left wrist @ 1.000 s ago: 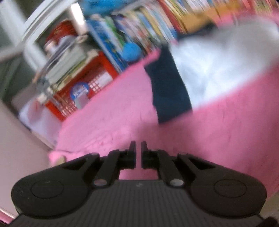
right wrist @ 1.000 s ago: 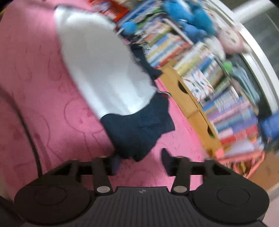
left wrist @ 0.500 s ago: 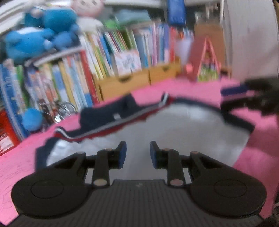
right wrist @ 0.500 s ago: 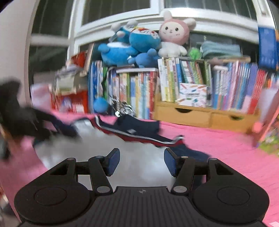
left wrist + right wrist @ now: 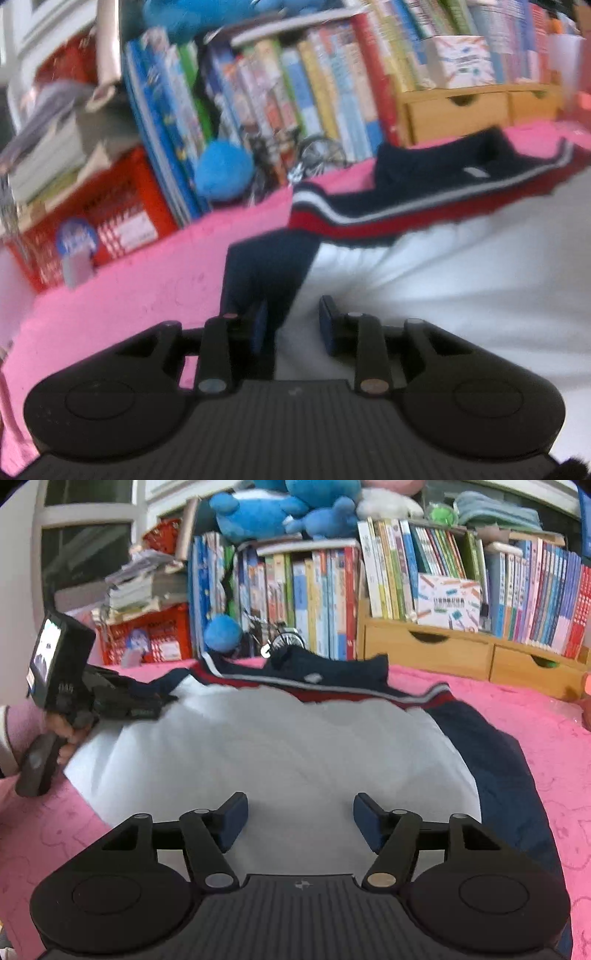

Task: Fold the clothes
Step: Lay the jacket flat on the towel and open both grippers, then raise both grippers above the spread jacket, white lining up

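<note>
The left gripper (image 5: 291, 326) has its jaws partly open, with a moderate gap, and nothing is pressed between the blue pads (image 5: 326, 320). It is low over the left side of the shirt (image 5: 461, 280), just where the navy sleeve (image 5: 266, 266) meets the white body; the left finger is in front of the sleeve, and I cannot tell if it touches the cloth. The right gripper (image 5: 300, 821) is opened wide and holds nothing. It hangs over the near edge of the white part of the shirt (image 5: 280, 749).

The shirt lies spread flat on the pink blanket (image 5: 554, 731), collar and red-and-navy band away from the cameras. In the right wrist view, a hand (image 5: 62, 734) holds the left gripper (image 5: 147, 705) at the left sleeve. Behind the blanket stand books (image 5: 317, 590), wooden drawers (image 5: 461, 653), a red crate (image 5: 103, 218) and blue plush toys (image 5: 273, 509).
</note>
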`<control>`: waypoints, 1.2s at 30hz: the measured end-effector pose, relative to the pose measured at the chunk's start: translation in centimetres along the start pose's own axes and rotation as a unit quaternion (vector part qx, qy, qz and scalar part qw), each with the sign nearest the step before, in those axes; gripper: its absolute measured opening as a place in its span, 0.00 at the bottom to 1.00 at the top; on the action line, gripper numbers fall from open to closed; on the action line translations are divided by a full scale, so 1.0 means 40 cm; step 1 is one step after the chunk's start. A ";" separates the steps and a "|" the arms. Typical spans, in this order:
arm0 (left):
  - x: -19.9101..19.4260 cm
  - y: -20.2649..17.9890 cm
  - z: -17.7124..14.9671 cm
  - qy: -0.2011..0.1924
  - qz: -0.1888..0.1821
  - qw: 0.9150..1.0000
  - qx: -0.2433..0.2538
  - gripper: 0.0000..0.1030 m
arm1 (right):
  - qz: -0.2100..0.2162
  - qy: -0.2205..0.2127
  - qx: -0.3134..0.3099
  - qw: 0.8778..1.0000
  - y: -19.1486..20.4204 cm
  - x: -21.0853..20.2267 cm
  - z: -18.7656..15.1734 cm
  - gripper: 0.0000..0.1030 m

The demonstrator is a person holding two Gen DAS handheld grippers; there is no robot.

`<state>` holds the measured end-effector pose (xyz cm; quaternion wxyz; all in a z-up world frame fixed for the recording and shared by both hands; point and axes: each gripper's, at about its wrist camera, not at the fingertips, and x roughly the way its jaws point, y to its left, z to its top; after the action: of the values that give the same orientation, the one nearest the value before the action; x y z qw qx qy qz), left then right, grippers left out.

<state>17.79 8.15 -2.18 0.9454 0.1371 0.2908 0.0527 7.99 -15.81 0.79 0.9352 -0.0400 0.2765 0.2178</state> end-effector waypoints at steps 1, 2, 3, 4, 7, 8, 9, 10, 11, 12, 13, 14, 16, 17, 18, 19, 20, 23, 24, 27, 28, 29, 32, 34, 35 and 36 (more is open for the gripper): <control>0.008 0.006 0.002 0.006 0.000 1.000 -0.007 0.29 | -0.003 0.004 -0.002 1.000 0.002 0.004 0.000 0.62; 0.008 0.004 0.002 0.008 0.002 1.000 -0.005 0.29 | -0.005 0.007 -0.004 1.000 0.005 0.007 -0.001 0.63; 0.008 0.001 0.001 0.008 0.004 1.000 -0.003 0.29 | -0.004 -0.001 -0.002 1.000 0.007 0.002 -0.001 0.63; 0.008 -0.002 0.000 0.009 0.007 1.000 0.000 0.29 | -0.003 -0.009 -0.001 1.000 0.008 -0.003 -0.002 0.62; 0.009 -0.004 -0.005 0.007 0.011 1.000 0.005 0.29 | 0.048 -0.045 0.023 0.998 0.002 -0.018 0.035 0.61; 0.008 -0.003 -0.005 0.007 0.011 1.000 0.006 0.29 | 0.073 -0.060 0.035 0.995 -0.001 -0.023 0.055 0.61; 0.008 -0.003 -0.005 0.007 0.011 1.000 0.006 0.29 | 0.099 -0.074 0.046 0.991 -0.005 -0.027 0.075 0.61; 0.007 -0.002 -0.005 0.007 0.011 1.000 0.007 0.29 | 0.105 -0.066 0.051 0.991 -0.010 -0.010 0.098 0.61; 0.006 -0.002 -0.005 0.007 0.011 1.000 0.006 0.29 | 0.071 -0.052 0.034 0.995 -0.032 0.019 0.100 0.57; 0.004 -0.003 -0.006 0.007 0.010 1.000 0.006 0.29 | 0.035 -0.038 0.016 0.999 -0.057 0.048 0.100 0.55; 0.005 -0.002 -0.002 0.007 0.010 1.000 0.005 0.29 | -0.002 -0.024 -0.003 1.000 -0.081 0.077 0.100 0.51; 0.005 -0.001 -0.001 0.007 0.009 1.000 0.004 0.29 | -0.039 -0.010 -0.021 0.999 -0.105 0.106 0.099 0.46; 0.006 -0.005 0.000 0.007 0.011 1.000 0.010 0.30 | -0.113 0.019 -0.058 0.992 -0.154 0.165 0.099 0.31; 0.005 -0.009 0.001 0.006 0.013 1.000 0.014 0.30 | -0.169 0.023 -0.061 0.983 -0.189 0.175 0.097 0.36; 0.005 -0.013 0.001 0.005 0.015 1.000 0.019 0.30 | -0.227 0.026 -0.062 0.972 -0.225 0.184 0.094 0.37; 0.004 -0.019 0.000 0.005 0.021 0.999 0.025 0.30 | -0.259 0.020 -0.057 0.964 -0.228 0.174 0.099 0.38; 0.004 -0.023 0.000 0.004 0.024 0.999 0.028 0.30 | -0.289 0.013 -0.052 0.956 -0.228 0.162 0.104 0.40; 0.004 -0.023 0.000 0.004 0.025 0.999 0.028 0.30 | -0.306 -0.013 -0.040 0.951 -0.198 0.104 0.110 0.40; 0.004 -0.021 0.000 0.005 0.023 0.999 0.025 0.30 | -0.274 -0.022 -0.029 0.961 -0.175 0.070 0.109 0.40; 0.003 -0.018 0.000 0.004 0.022 0.999 0.023 0.30 | -0.157 -0.033 0.009 0.987 -0.093 -0.011 0.092 0.45; 0.001 -0.019 0.000 0.003 0.024 0.999 0.022 0.31 | -0.114 -0.035 0.019 0.993 -0.058 -0.034 0.081 0.45; 0.000 -0.020 0.000 0.002 0.026 0.999 0.022 0.31 | -0.081 -0.035 0.022 0.996 -0.020 -0.050 0.068 0.45; -0.033 0.006 -0.007 -0.023 0.023 0.999 -0.019 0.45 | -0.020 -0.032 0.026 0.999 0.094 -0.080 0.024 0.45; -0.075 0.038 -0.016 -0.044 0.011 0.996 -0.077 0.52 | -0.017 -0.026 0.033 0.999 0.120 -0.076 0.009 0.43; -0.097 0.053 -0.021 -0.054 0.005 0.993 -0.106 0.52 | -0.016 -0.023 0.037 0.999 0.132 -0.074 0.002 0.35; -0.133 0.056 -0.021 -0.060 -0.021 0.990 -0.122 0.52 | -0.016 -0.020 0.040 0.999 0.144 -0.072 -0.006 0.30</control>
<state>12.89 9.53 0.65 0.9717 0.0173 0.2280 0.0602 3.25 -11.76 2.40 0.9447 -0.0022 0.2652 0.1927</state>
